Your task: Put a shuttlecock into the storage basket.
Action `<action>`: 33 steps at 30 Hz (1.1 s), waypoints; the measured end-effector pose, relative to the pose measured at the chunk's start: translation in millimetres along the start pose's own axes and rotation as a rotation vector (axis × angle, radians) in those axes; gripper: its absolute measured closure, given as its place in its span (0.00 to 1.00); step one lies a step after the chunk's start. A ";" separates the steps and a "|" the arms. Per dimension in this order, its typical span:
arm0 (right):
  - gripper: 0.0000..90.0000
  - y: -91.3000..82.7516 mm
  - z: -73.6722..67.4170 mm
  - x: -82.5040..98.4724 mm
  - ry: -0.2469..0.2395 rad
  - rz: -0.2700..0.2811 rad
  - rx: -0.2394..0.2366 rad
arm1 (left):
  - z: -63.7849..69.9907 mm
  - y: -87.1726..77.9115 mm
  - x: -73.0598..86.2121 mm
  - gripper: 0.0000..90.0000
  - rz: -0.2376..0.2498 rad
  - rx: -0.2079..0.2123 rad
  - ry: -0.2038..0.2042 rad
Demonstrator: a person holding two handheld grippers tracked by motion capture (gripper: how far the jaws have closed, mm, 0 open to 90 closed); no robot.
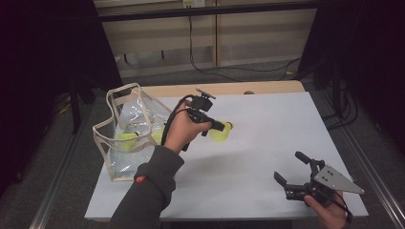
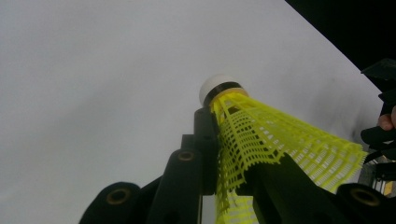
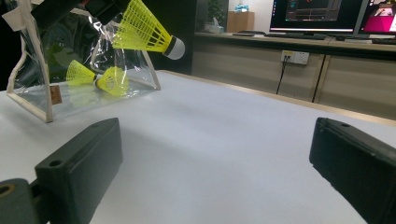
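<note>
My left gripper (image 1: 217, 126) is shut on a yellow shuttlecock (image 1: 222, 133) and holds it above the white table, just right of the clear bag (image 1: 125, 131). In the left gripper view the black jaws pinch the yellow mesh skirt (image 2: 261, 144), and the white cork tip (image 2: 215, 87) points away. The right gripper view shows that held shuttlecock (image 3: 145, 31) in the air near the bag's mouth. Two more yellow shuttlecocks (image 3: 95, 77) lie inside the clear bag (image 3: 32, 65). My right gripper (image 1: 292, 170) rests open at the table's near right corner, with nothing between its jaws.
The white table top (image 1: 267, 143) stretches between the two grippers. The bag stands at the table's left edge with its mouth facing right. Cables run across the floor behind the table. A desk with monitors (image 3: 317, 16) stands far off.
</note>
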State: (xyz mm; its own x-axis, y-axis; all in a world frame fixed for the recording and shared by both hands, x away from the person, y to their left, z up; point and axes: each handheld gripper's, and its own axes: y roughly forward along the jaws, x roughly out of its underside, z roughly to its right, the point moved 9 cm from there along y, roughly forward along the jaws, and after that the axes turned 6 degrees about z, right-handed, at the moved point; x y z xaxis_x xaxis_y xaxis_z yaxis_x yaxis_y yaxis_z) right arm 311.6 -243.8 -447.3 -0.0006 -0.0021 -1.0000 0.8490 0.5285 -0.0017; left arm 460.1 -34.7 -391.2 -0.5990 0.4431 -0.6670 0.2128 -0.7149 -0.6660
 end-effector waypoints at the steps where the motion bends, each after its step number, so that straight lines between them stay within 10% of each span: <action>1: 0.03 -0.3 0.1 0.1 -0.003 -0.002 0.001 | 0.4 -0.4 -0.2 0.93 0.003 0.000 -0.006; 33: 0.03 0.2 -0.9 0.2 -0.003 -0.004 -0.002 | -3.3 -29.8 -6.3 0.93 -0.028 -0.020 -0.034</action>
State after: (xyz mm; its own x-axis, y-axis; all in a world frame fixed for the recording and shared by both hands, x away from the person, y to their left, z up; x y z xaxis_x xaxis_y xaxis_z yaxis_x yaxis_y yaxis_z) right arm 311.3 -242.9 -447.5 -0.0029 -0.0066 -1.0000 0.8477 0.5305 -0.0059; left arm 460.1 -14.4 -368.3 -0.6305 0.4441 -0.6366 0.2109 -0.6913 -0.6911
